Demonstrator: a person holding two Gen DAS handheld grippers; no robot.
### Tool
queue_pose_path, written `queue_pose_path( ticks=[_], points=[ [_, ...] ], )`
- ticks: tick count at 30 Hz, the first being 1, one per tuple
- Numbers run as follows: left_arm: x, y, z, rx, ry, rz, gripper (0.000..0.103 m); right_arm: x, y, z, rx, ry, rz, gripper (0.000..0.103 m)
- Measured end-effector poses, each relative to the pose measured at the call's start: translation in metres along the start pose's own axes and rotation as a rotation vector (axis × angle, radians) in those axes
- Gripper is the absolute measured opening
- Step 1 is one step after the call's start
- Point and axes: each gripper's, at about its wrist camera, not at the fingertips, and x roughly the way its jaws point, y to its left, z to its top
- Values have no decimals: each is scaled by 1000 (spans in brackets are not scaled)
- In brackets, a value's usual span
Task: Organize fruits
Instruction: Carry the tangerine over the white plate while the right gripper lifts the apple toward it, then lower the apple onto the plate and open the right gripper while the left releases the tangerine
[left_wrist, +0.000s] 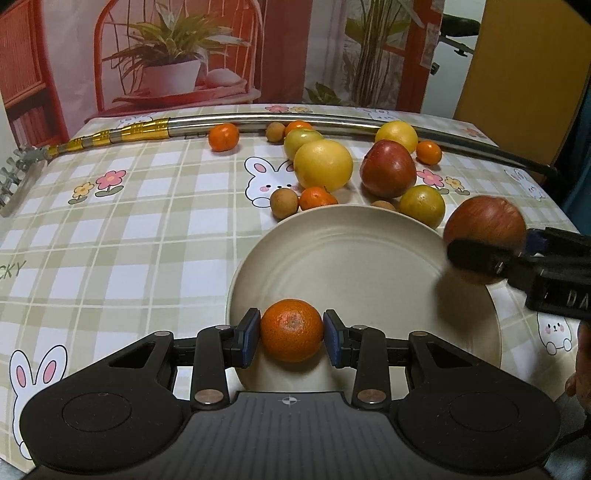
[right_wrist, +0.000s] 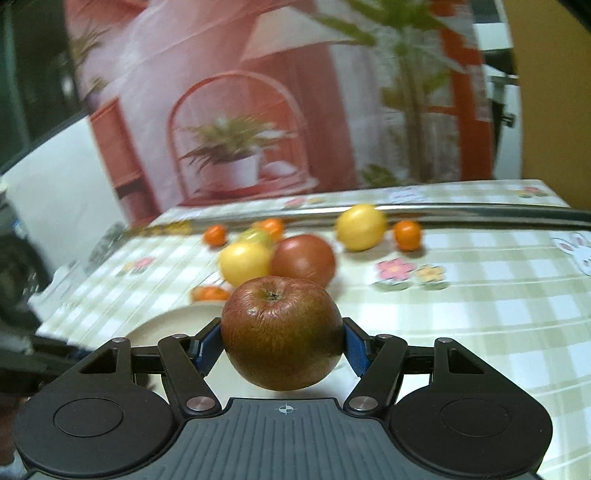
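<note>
Indoors: checked bunny tablecloth (left_wrist: 147, 229) (printed backdrop (left_wrist: 184, 55) behind); left hand-held gripper (left_wrist: 291, 332) pinching orange (left_wrist: 291, 328), right hand-held gripper (right_wrist: 282, 343) pinching apple (right_wrist: 282, 332).

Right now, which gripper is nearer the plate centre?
Left. The left gripper holds a mandarin over the plate's near rim; the right gripper, with an apple, is at its right edge.

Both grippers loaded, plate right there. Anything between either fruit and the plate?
Nothing visible. The left gripper holds the tangerine over the near edge of the plate, whose surface shows bare. The right gripper holds the apple at the plate's right edge; loose fruit lies beyond the far rim.
</note>
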Motion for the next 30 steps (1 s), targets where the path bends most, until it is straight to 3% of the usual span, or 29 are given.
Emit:
queue_pose_path(
  ticks=[14,30],
  points=[
    [-3,1,-3,-15,-15,3,39,8,41,-24,-150,85,51,63],
    [-4,4,-9,-57,-33,-24,39,10,42,-37,-176,99,56,64]
  ],
)
